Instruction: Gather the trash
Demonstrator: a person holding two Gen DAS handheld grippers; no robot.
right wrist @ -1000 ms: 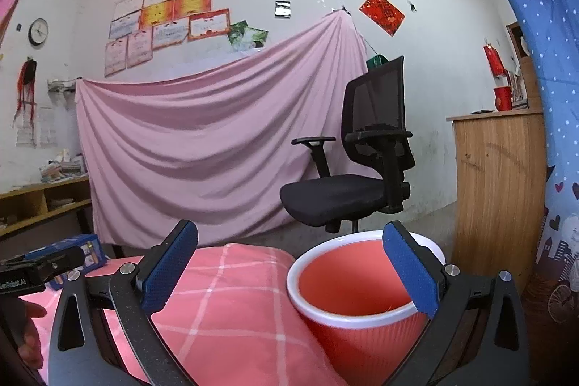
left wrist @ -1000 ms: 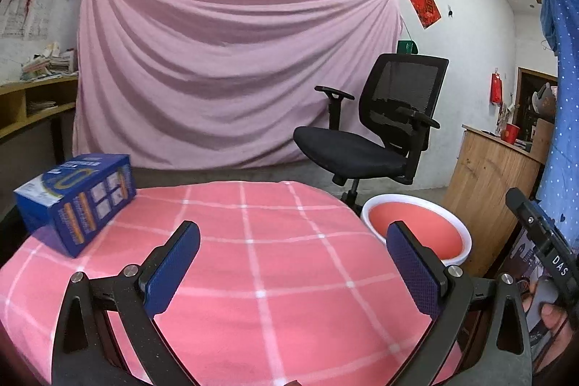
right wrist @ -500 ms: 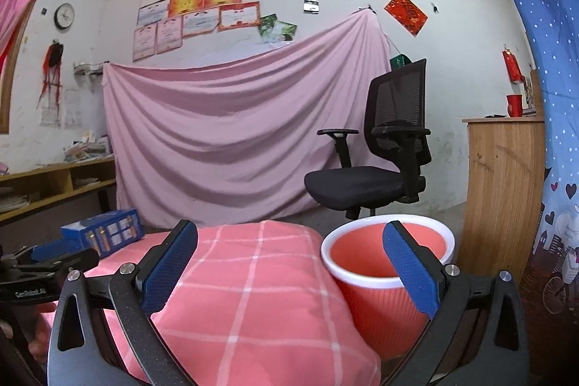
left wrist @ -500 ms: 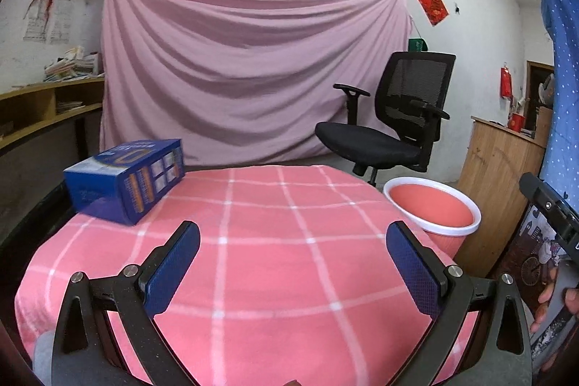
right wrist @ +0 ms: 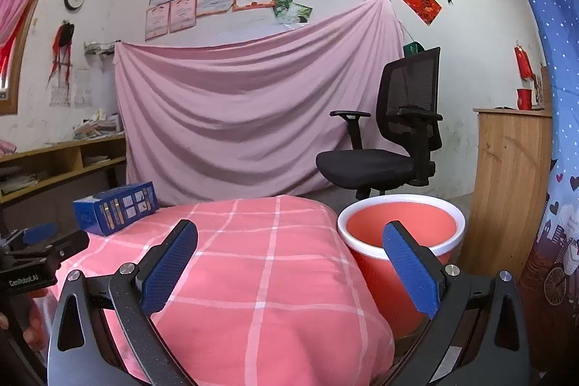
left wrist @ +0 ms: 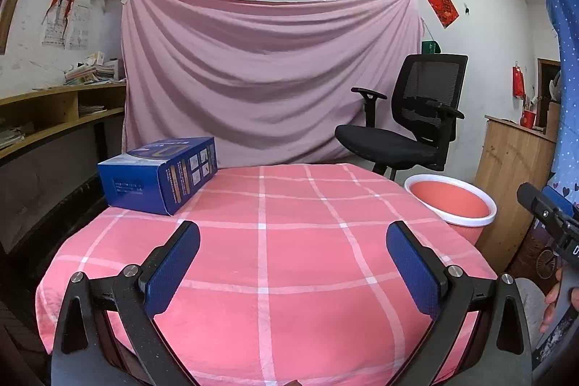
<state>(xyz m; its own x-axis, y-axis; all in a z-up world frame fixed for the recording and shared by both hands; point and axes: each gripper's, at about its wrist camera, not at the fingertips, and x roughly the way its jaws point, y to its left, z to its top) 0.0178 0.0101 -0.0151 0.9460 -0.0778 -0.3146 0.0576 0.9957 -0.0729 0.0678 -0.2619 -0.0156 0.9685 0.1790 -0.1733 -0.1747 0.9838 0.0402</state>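
Change: pulled back and up from a second ago; blue box sat low at the far left edge then, now ahead-left of the left gripper with more of the checked tablecloth showing
Left gripper: spread wide, holding nothing
Right gripper: spread wide too, empty
Box: flat on the cloth, well ahead, apart from both
Bin: just ahead-right of the right gripper, beside the table; inside looks empty, bottom hidden
Meaning: box not in the bin

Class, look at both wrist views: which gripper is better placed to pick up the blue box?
Left. The left gripper, open, faces the blue box on the table's left; the right gripper sits by the bin.
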